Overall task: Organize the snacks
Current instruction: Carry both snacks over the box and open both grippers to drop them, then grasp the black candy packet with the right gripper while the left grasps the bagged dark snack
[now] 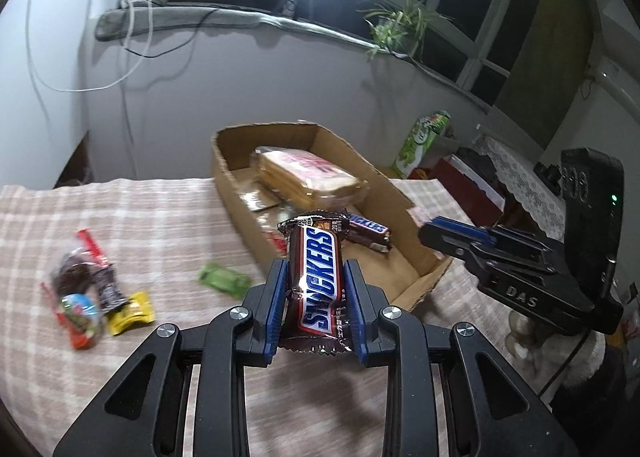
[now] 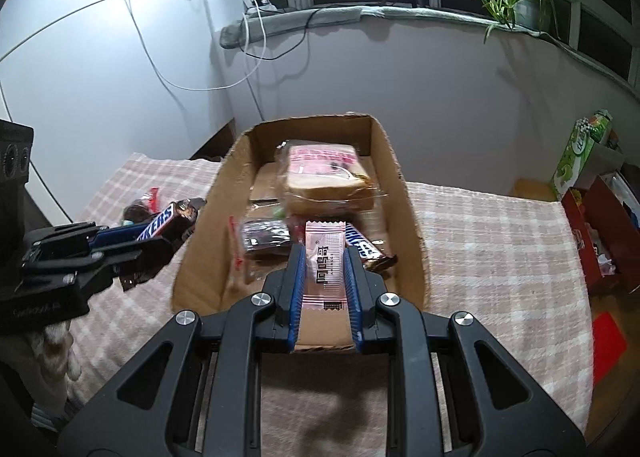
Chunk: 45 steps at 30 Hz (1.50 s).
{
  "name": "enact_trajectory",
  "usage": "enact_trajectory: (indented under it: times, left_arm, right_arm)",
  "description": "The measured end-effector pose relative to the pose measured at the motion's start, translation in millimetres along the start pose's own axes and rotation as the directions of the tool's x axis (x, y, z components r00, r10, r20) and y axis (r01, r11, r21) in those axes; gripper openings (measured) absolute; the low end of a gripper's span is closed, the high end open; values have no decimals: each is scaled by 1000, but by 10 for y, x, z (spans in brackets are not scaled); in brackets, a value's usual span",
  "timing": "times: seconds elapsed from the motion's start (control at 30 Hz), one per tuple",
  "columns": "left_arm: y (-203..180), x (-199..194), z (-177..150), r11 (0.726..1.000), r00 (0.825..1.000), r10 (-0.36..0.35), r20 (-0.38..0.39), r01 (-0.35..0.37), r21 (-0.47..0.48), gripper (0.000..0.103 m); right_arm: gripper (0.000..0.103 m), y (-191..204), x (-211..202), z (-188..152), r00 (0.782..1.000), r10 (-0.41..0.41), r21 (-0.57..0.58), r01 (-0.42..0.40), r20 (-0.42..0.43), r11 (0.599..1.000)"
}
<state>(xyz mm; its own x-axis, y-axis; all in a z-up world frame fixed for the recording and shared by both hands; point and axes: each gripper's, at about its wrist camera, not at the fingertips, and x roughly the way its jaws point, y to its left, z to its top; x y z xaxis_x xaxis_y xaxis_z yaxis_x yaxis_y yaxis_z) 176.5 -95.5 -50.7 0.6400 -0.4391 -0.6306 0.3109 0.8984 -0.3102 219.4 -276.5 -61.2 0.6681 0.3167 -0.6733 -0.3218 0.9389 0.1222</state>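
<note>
The left gripper was clamped on a brown Snickers bar with a blue-and-white logo, held above the worktop covered in pink checked cloth, just left of the open brown cardboard box. The right gripper was clamped on a pale pink foil sachet with dark print, over the box's near end. Inside the box lay a wrapped sandwich, a second Snickers bar and a dark packet. Loose sweets in mixed wrappers and a green wrapper lay on the cloth, left of the box.
</note>
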Motion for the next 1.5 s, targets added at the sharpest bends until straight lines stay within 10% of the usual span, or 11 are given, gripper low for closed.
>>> enact_trajectory:
  times: [0.33,0.43,0.5,0.6,1.5]
  left_arm:
    - [-257,264,62,999,999,-11,-30,12,39,27]
    - [-301,293,61,999,999,-4,-32,6,50,27]
    - [-324,299,59,998,999,3,-36,-1,61,31]
    - [-326,284,54,998,999,15,-28,-13,61,55]
    - [183,-230,34,998,998,53,45,-52,-31,55]
  right_arm:
    - [24,-134,93,8,999,-27,13,28,-16,1000]
    - [72,-153,70,6,998,-62,15,62,-1,998]
    - [86,-171,24,1,997,-75,24,75,26,997]
    - [88,-198,-33,18,996,-79,45,77,47,996]
    - [89,498,-246,140,996,-25,-23,27,80,999]
